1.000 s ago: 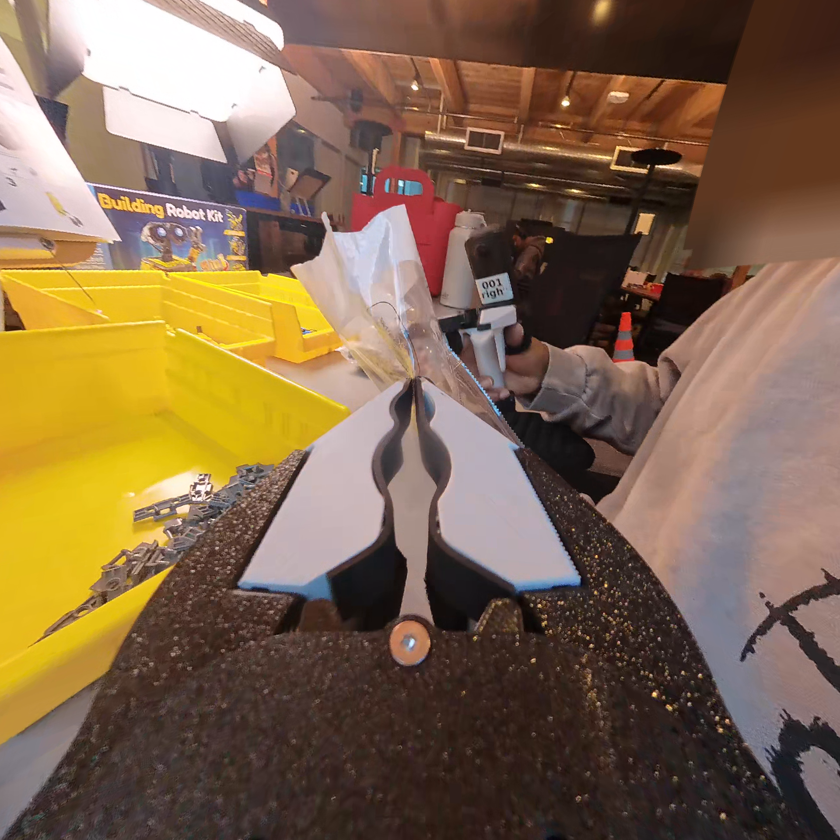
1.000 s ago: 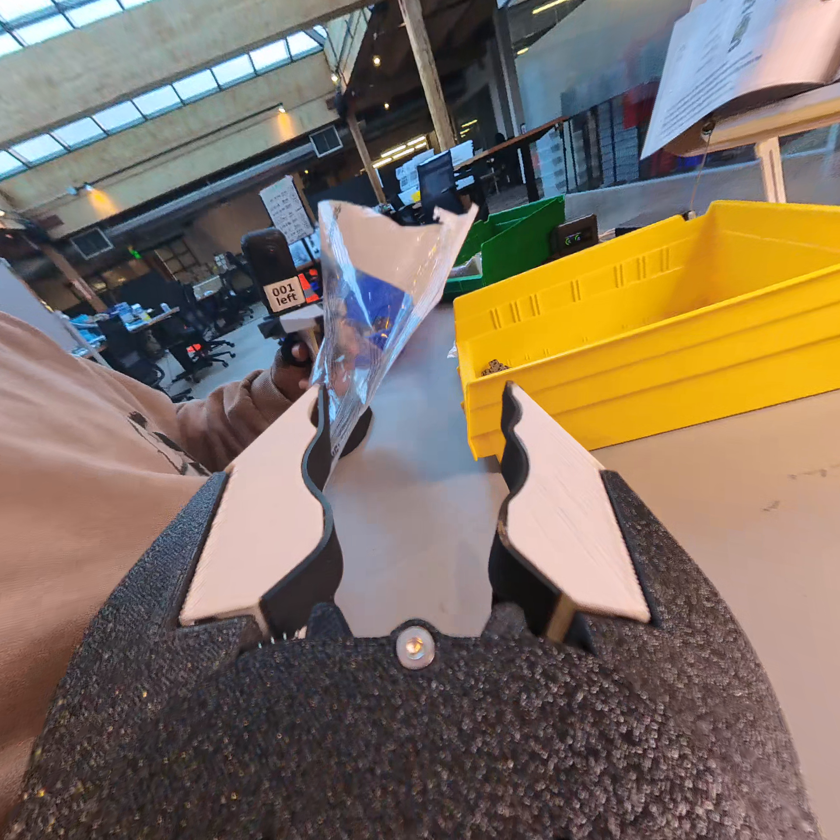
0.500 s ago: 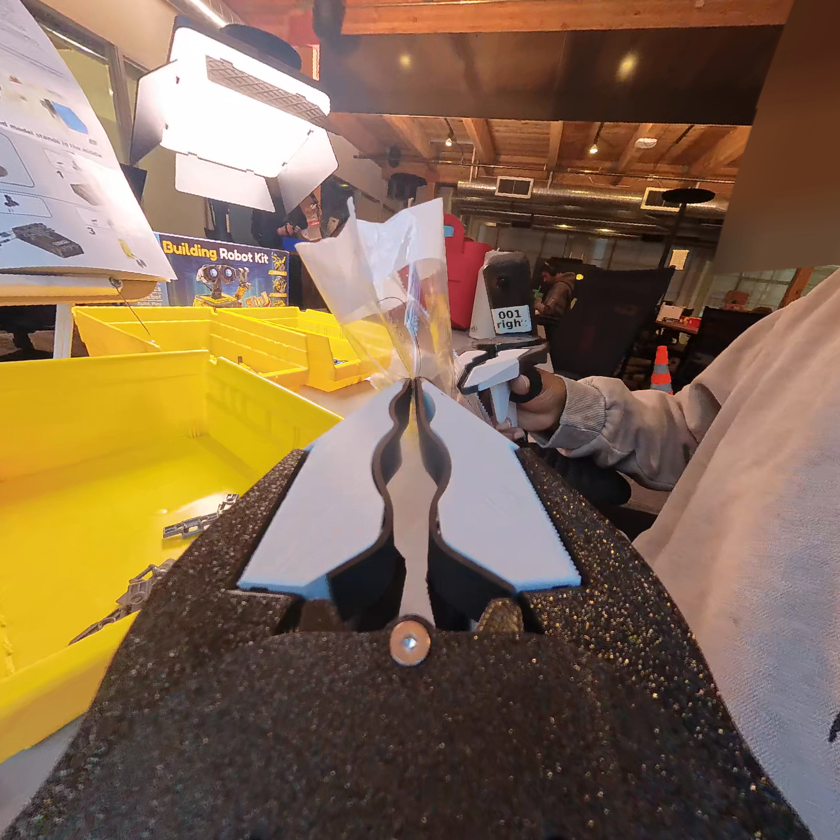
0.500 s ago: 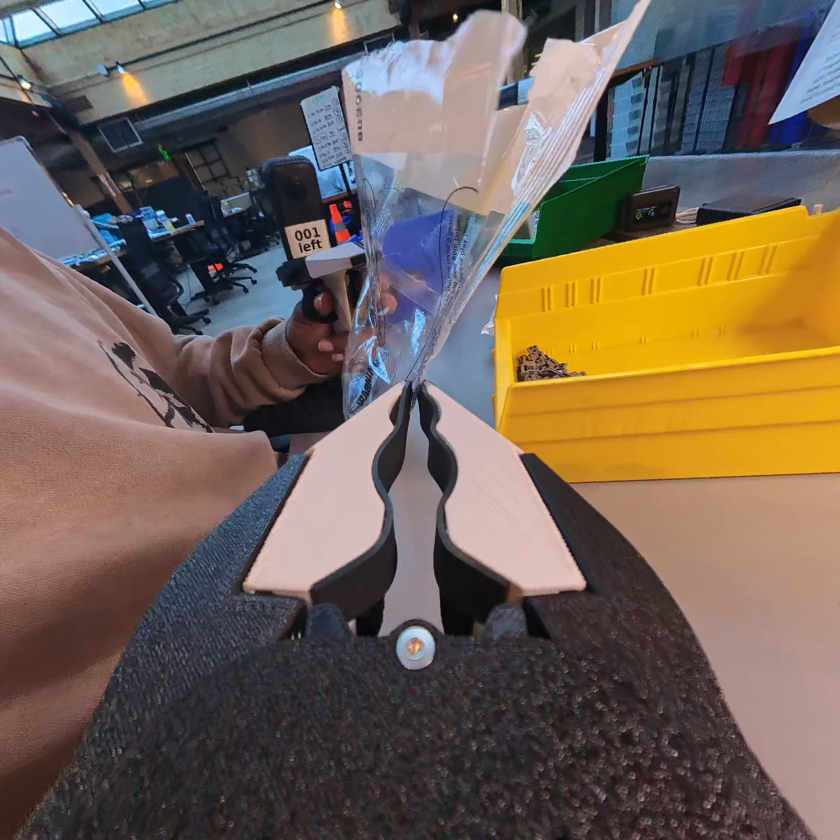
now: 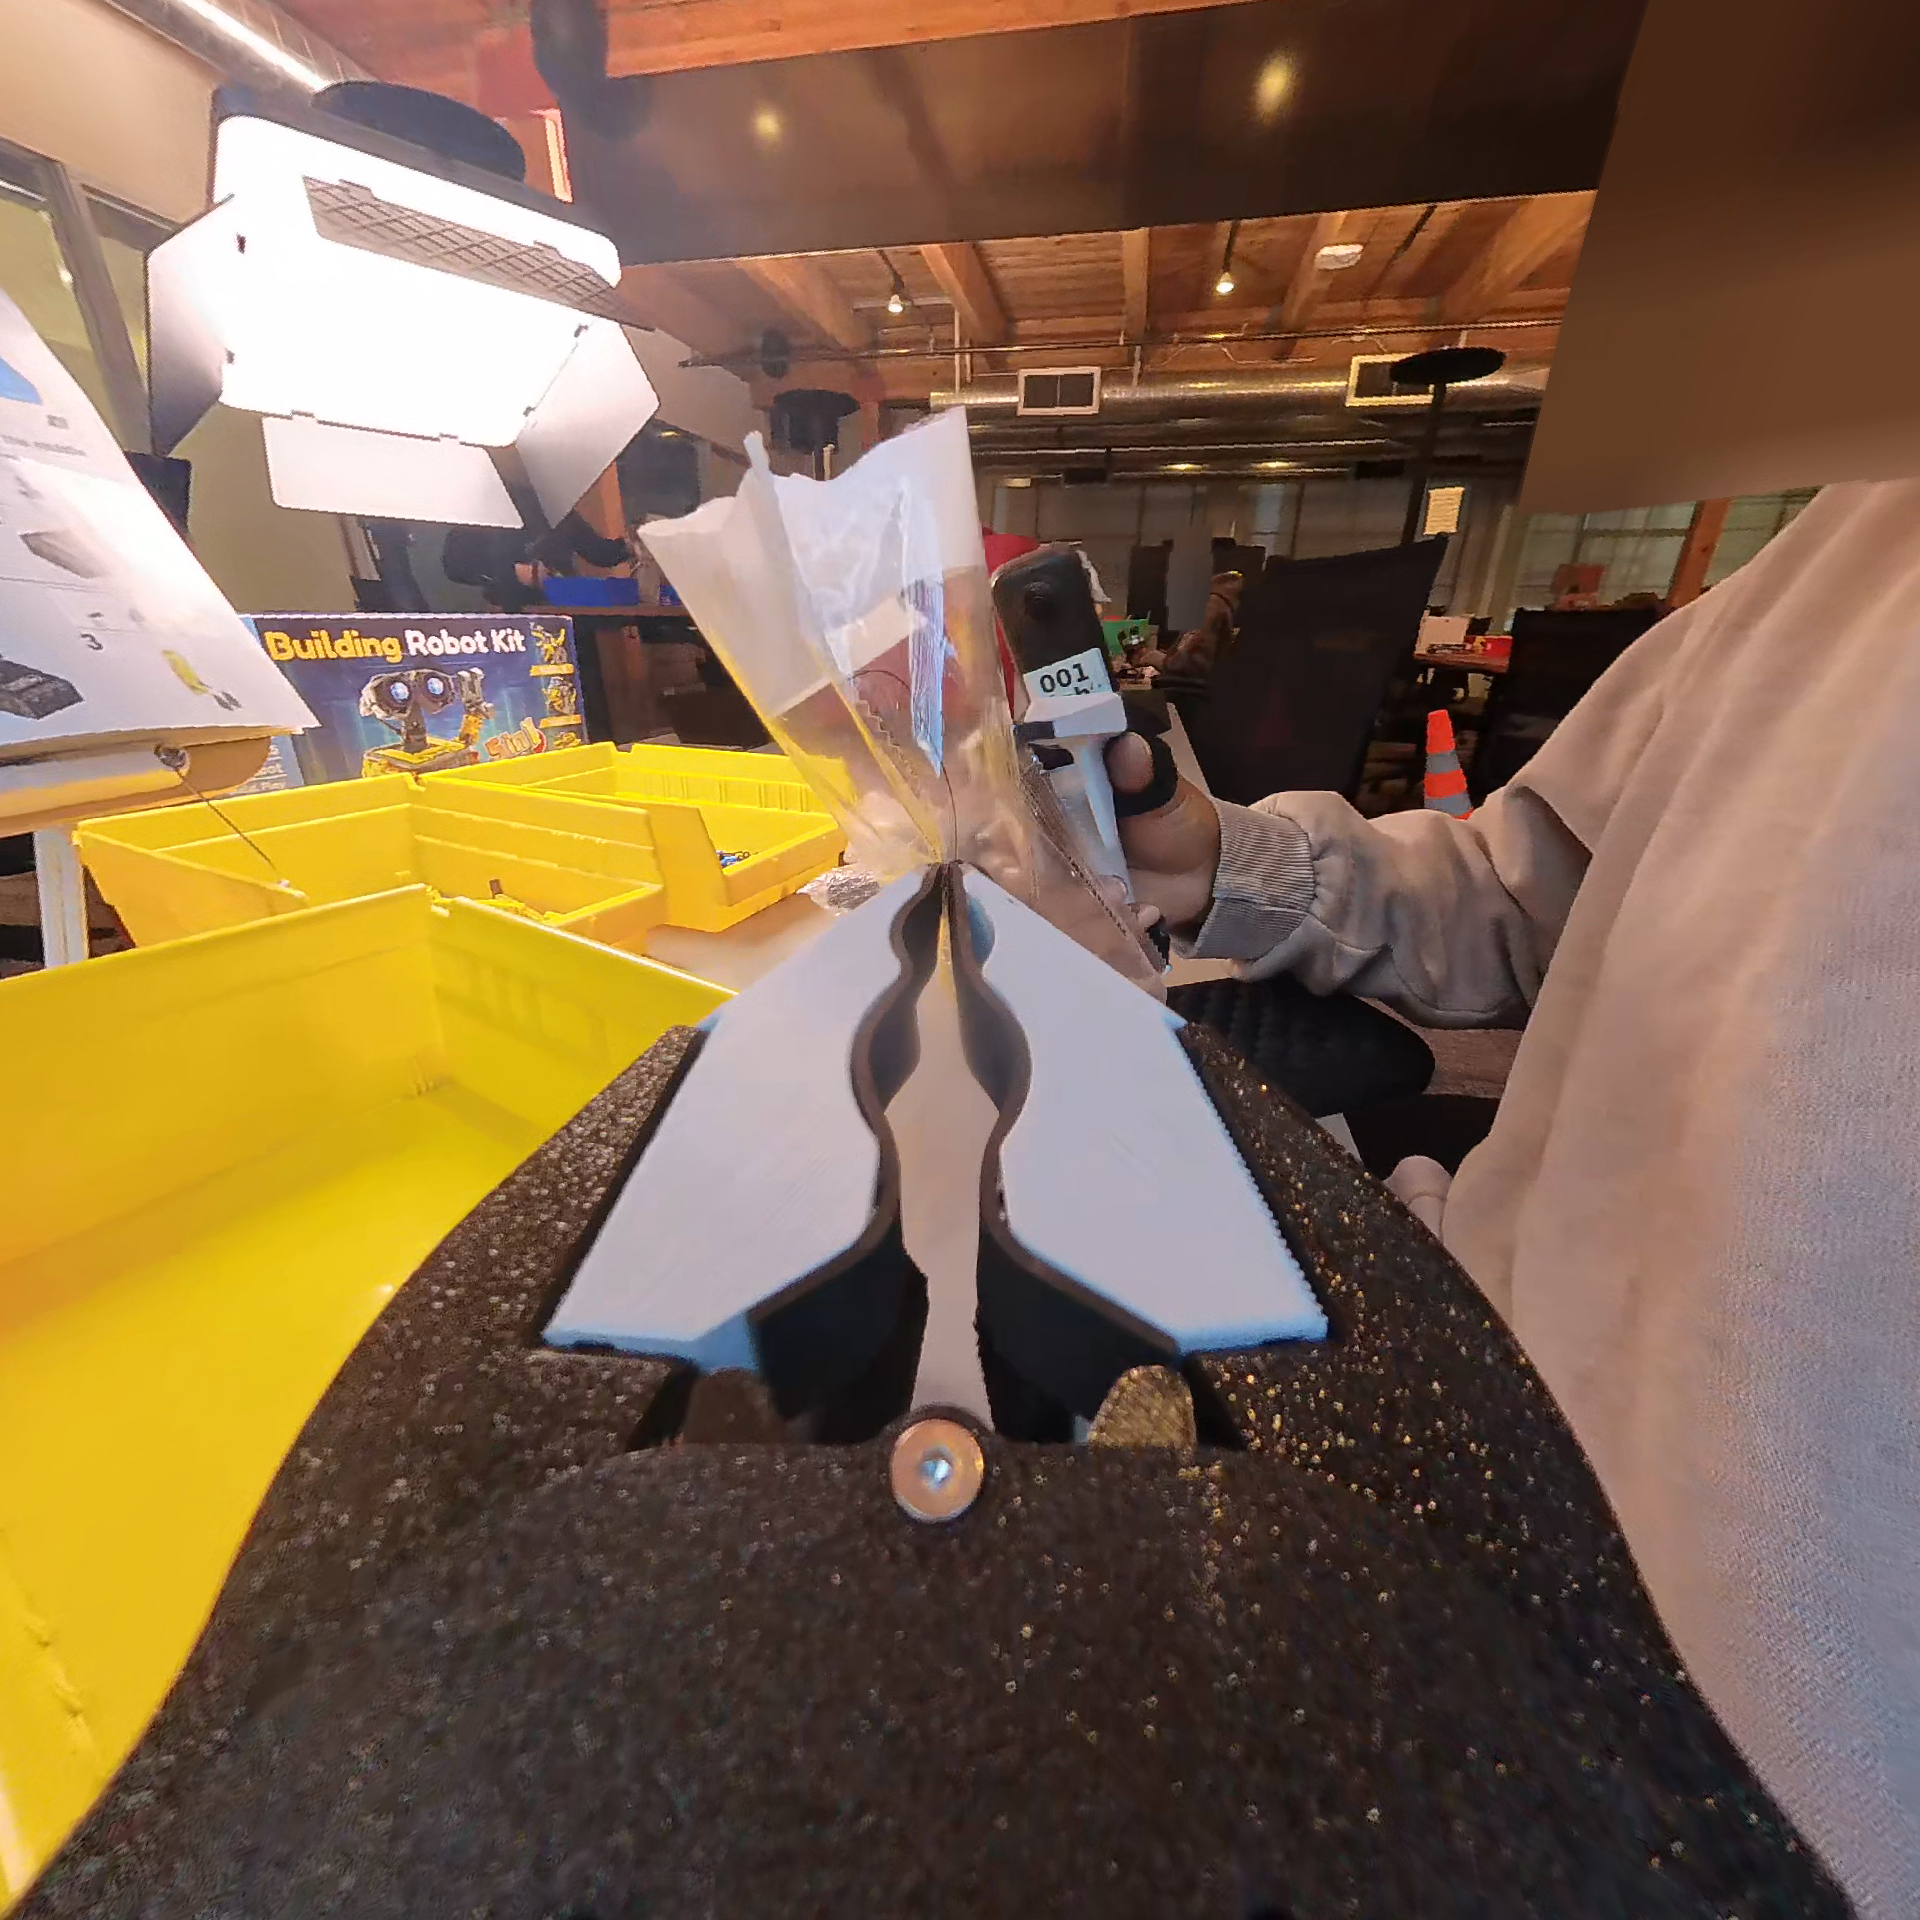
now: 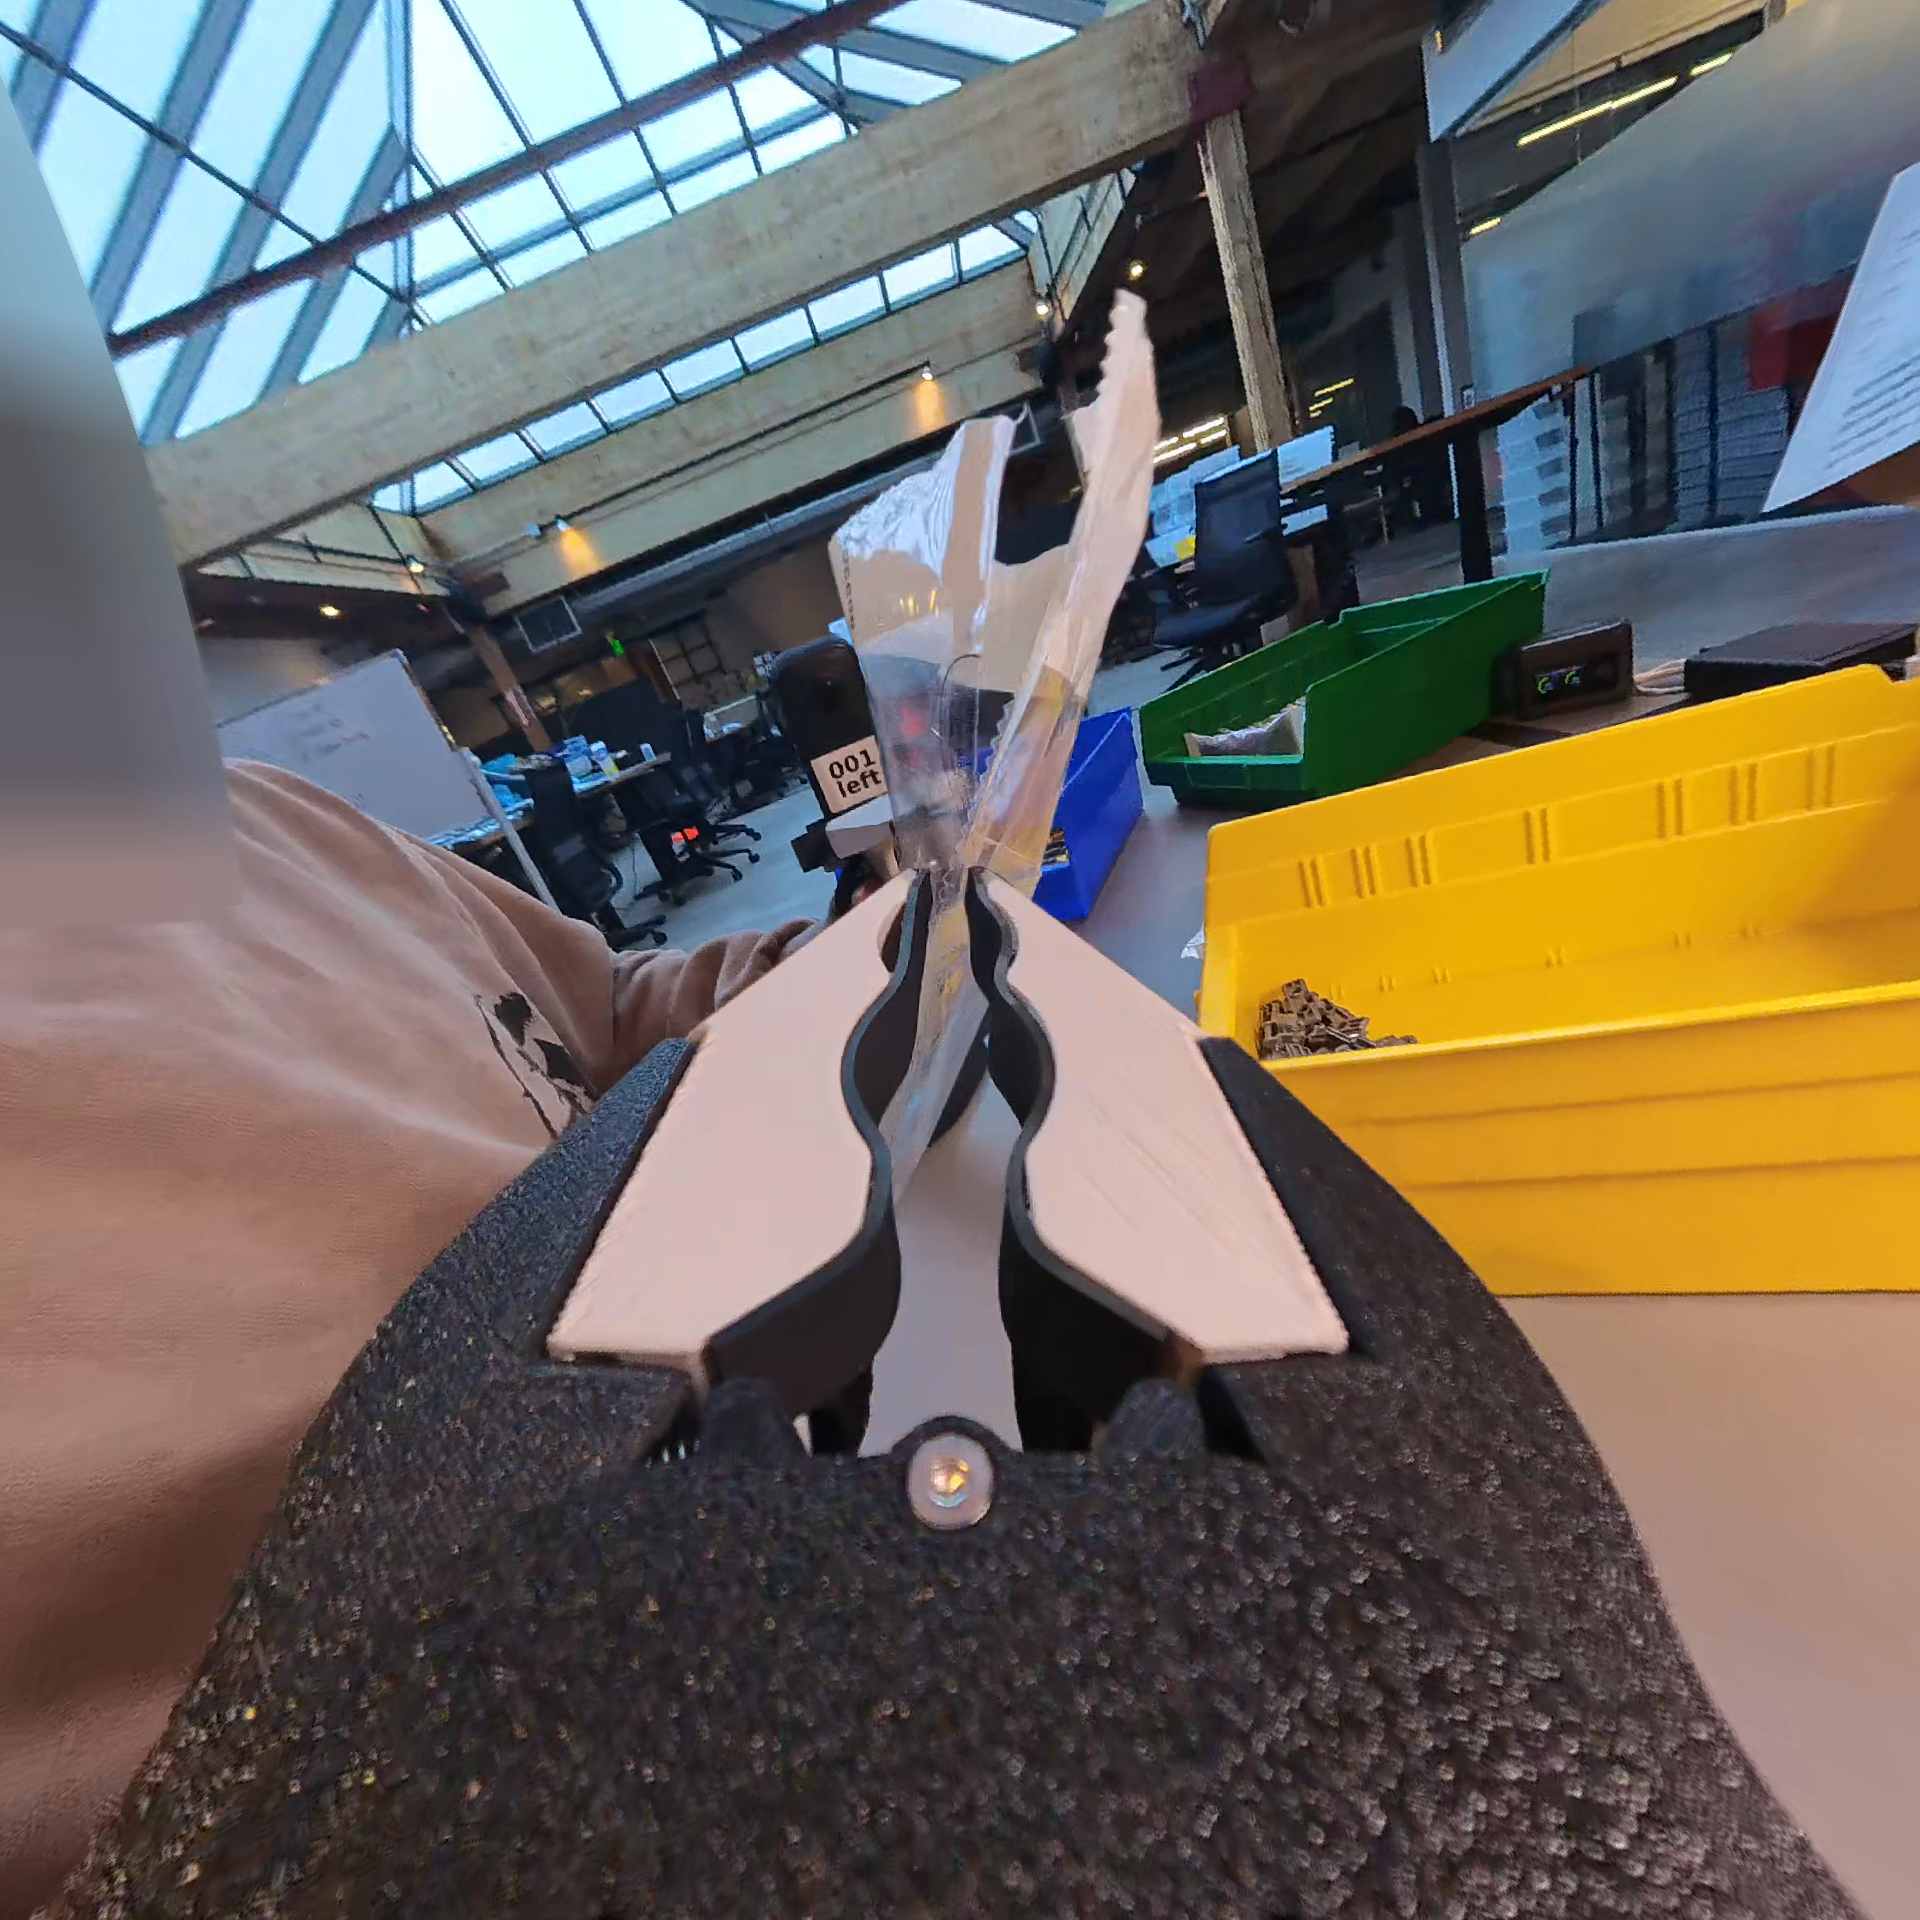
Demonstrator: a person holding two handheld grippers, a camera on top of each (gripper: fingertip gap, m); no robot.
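Note:
A clear plastic bag (image 5: pixel 873 665) stands up between both grippers, its torn top edge pointing upward. My left gripper (image 5: pixel 948 881) is shut on the bag's lower part. My right gripper (image 6: pixel 943 883) is shut on the same bag (image 6: pixel 1023 613), which runs down between its fingers. The right gripper's handle (image 5: pixel 1070 707) shows just behind the bag in the left wrist view, held by a hand. The left gripper's handle (image 6: pixel 842 769) shows behind the bag in the right wrist view. Both are raised above the grey table (image 6: pixel 1714 1507).
A large yellow bin (image 5: pixel 208 1143) lies to my left; in the right wrist view it (image 6: pixel 1621 1143) holds small dark parts (image 6: pixel 1320 1023). More yellow bins (image 5: pixel 582 831), a printed box (image 5: pixel 416 675), a lamp (image 5: pixel 395 332), green (image 6: pixel 1340 675) and blue (image 6: pixel 1091 821) bins stand behind. A person's sleeve (image 5: pixel 1714 1039) is close right. The grippers' ends are close to 12 centimetres from one another.
My right gripper went from open beside the bag to shut on it. Both grippers tilted upward with the bag, so the bins sit lower in view.

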